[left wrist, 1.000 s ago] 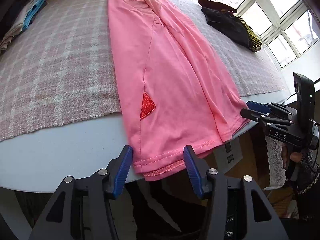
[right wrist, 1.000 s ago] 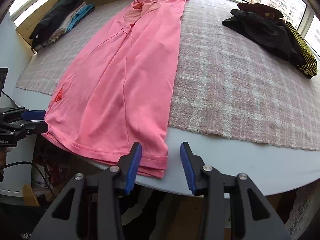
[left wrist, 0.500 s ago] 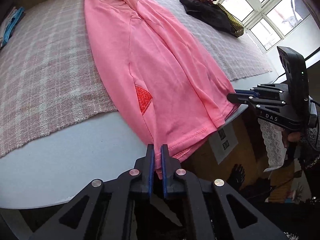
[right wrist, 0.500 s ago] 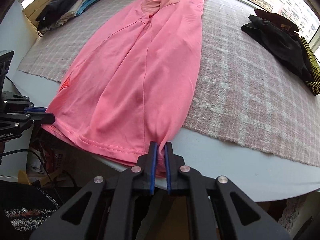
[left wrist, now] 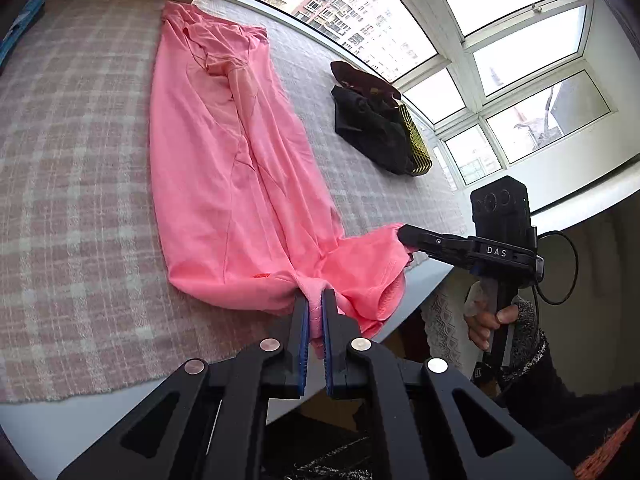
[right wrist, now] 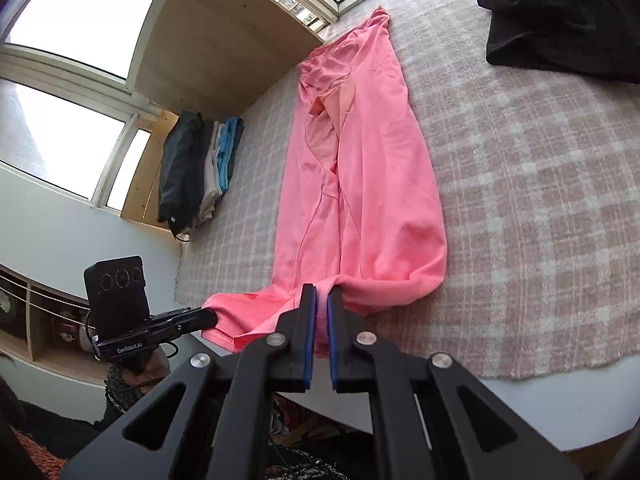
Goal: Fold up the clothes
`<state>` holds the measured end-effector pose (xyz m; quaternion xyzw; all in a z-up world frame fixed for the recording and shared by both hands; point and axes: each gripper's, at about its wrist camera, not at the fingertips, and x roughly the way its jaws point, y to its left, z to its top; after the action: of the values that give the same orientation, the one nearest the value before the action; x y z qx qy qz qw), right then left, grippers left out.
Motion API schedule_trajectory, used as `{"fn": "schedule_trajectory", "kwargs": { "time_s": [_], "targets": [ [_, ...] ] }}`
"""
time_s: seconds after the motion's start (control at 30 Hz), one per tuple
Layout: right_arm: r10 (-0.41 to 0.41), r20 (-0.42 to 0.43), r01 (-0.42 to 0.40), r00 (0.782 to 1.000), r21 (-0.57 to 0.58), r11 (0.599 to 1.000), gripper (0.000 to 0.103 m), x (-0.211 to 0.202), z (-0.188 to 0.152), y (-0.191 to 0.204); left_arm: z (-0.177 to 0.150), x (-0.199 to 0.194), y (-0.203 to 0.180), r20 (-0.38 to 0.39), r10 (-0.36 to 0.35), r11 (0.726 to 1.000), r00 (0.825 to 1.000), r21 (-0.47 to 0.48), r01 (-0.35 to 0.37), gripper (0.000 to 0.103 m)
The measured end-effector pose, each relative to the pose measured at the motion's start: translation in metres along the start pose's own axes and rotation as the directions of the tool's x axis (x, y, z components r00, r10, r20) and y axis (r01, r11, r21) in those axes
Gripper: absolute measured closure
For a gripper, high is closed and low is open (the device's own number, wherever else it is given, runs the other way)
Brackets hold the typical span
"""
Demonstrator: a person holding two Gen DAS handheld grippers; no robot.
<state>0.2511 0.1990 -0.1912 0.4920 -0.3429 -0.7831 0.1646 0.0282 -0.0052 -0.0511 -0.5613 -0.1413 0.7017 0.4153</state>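
Both your tools were clamped on the shirt [left wrist: 224, 184] hem: left tool [left wrist: 315, 312], right tool [right wrist: 322, 312]. The hem was lifted; the rest lay on the bench [left wrist: 60, 200].

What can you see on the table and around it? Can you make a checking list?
Surface: pink checked cloth over a white table.
Job's things: pink shirt, folded lengthwise, bottom hem lifted.
Clutter: dark clothes pile; folded stack.
Grippers: left gripper and right gripper both shut on the hem.
Cables: black cable behind the right gripper.
Surroundings: windows, wooden panel.
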Motion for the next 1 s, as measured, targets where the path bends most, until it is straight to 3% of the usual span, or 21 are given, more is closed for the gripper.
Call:
{"fn": "schedule_trajectory", "kwargs": {
  "time_s": [0.2, 0.23, 0.3, 0.33, 0.4, 0.5, 0.6, 0.63, 0.73, 0.8, 0.87, 1.0],
  "targets": [
    [-0.056, -0.013, 0.056, 0.998, 0.019, 0.998, 0.097, 0.049, 0.109, -0.019, 0.086, 0.029, 0.058, 0.072, 0.123, 0.987, 0.990, -0.111, -0.114, 0.098],
    [-0.064, -0.033, 0.064, 0.997, 0.013, 0.998, 0.097, 0.062, 0.124, -0.025, 0.097, 0.039, 0.068, 0.044, 0.168, 0.980, 0.985, -0.114, -0.163, 0.097],
    [-0.148, -0.123, 0.150, 0.981, 0.005, 0.989, 0.095, 0.089, 0.146, -0.037, 0.118, 0.061, 0.089, -0.016, 0.260, 0.959, 0.965, -0.114, -0.260, 0.083],
    [-0.180, -0.178, 0.186, 0.967, 0.019, 0.982, 0.092, 0.099, 0.153, -0.041, 0.120, 0.063, 0.098, -0.040, 0.251, 0.954, 0.967, -0.160, -0.254, 0.071],
    [-0.168, -0.232, 0.179, 0.958, 0.024, 0.984, 0.092, 0.107, 0.165, -0.045, 0.122, 0.064, 0.115, -0.084, 0.224, 0.937, 0.971, -0.255, -0.238, 0.071],
    [-0.130, -0.201, 0.129, 0.971, -0.019, 0.991, 0.087, 0.093, 0.169, -0.036, 0.116, 0.042, 0.101, -0.023, 0.239, 0.948, 0.971, -0.210, -0.238, 0.071],
    [-0.101, -0.165, 0.092, 0.981, -0.064, 0.994, 0.072, 0.073, 0.165, -0.029, 0.105, 0.027, 0.081, -0.008, 0.227, 0.967, 0.974, -0.121, -0.226, 0.067],
    [-0.111, -0.152, 0.099, 0.982, -0.087, 0.991, 0.067, 0.069, 0.162, -0.025, 0.100, 0.026, 0.073, -0.024, 0.228, 0.970, 0.973, -0.077, -0.229, 0.065],
    [-0.135, -0.118, 0.116, 0.984, -0.159, 0.981, 0.067, 0.056, 0.153, -0.015, 0.095, 0.041, 0.051, -0.083, 0.277, 0.960, 0.957, 0.072, -0.271, 0.065],
    [-0.136, -0.168, 0.097, 0.976, -0.224, 0.970, 0.072, 0.070, 0.140, -0.002, 0.097, 0.054, 0.038, -0.115, 0.282, 0.952, 0.953, 0.158, -0.262, 0.065],
    [-0.158, -0.222, 0.092, 0.962, -0.281, 0.955, 0.090, 0.091, 0.128, 0.008, 0.102, 0.069, 0.030, -0.156, 0.277, 0.945, 0.948, 0.223, -0.240, 0.065],
    [-0.221, -0.287, 0.118, 0.932, -0.335, 0.935, 0.093, 0.132, 0.117, 0.012, 0.114, 0.093, 0.029, -0.222, 0.283, 0.932, 0.933, 0.293, -0.213, 0.065]
  ]
}}
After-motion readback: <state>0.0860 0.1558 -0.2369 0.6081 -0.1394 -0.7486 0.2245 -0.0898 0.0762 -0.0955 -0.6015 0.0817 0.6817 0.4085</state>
